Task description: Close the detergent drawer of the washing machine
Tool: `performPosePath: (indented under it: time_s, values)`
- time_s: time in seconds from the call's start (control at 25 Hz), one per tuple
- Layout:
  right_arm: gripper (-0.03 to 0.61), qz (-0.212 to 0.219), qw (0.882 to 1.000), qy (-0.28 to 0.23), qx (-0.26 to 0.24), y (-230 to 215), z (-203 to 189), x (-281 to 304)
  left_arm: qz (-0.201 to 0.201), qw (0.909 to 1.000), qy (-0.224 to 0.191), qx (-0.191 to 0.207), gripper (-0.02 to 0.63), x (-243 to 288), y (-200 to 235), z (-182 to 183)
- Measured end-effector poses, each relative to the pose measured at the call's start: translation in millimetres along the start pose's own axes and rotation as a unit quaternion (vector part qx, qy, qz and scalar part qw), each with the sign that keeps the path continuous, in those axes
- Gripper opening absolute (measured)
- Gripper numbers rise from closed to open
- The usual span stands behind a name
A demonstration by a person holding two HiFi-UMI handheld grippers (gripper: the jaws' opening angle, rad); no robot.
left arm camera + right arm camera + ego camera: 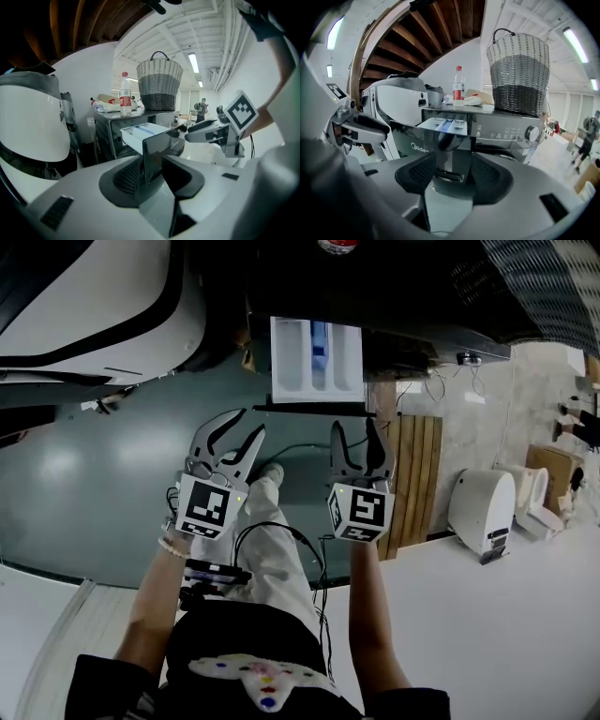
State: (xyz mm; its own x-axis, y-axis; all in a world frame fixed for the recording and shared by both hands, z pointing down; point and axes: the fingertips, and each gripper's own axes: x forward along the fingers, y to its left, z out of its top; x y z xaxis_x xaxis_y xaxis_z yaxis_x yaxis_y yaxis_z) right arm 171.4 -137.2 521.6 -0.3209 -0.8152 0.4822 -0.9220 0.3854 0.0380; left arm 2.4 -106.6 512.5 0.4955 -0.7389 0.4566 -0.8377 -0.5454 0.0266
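Note:
The white detergent drawer (317, 360) with a blue insert stands pulled out of the dark washing machine (412, 315). Both grippers hang in front of it and a little below, apart from it. My left gripper (246, 426) is open with nothing between its jaws. My right gripper (356, 432) is open and empty too. In the left gripper view the drawer (140, 133) lies beyond the open left gripper (157, 173), with the right gripper (206, 133) to its right. In the right gripper view the drawer (443, 125) shows straight ahead above the open right gripper (450, 171), and the left gripper (361, 126) at the left.
A wicker basket (519, 75) and a water bottle (458, 86) stand on top of the washer. A white rounded machine (401, 103) stands to its left. Wooden slats (417, 474) and a white appliance (483, 507) are on the floor at the right. A person (202, 107) stands far off.

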Motion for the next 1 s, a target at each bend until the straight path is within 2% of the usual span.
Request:
performPosePath:
  time_s: [0.24, 0.64, 0.84, 1.0]
  values:
    - [0.219, -0.003, 1.0, 0.012, 0.024, -5, -16, 3, 0.011, 0.9999, -0.002, -0.01, 0.149, 9, 1, -5]
    - [0.219, -0.004, 0.999, -0.007, 0.038, -4, -17, 15, 0.036, 0.9988, 0.0, -0.033, 0.147, 19, 4, -16]
    - [0.232, -0.011, 0.999, -0.005, 0.037, -5, -17, 16, 0.058, 0.9972, -0.001, -0.046, 0.086, 21, 9, -14]
    - [0.232, -0.017, 0.999, -0.001, 0.036, -5, -17, 15, 0.069, 0.9958, -0.002, -0.06, 0.083, 19, 9, -14]
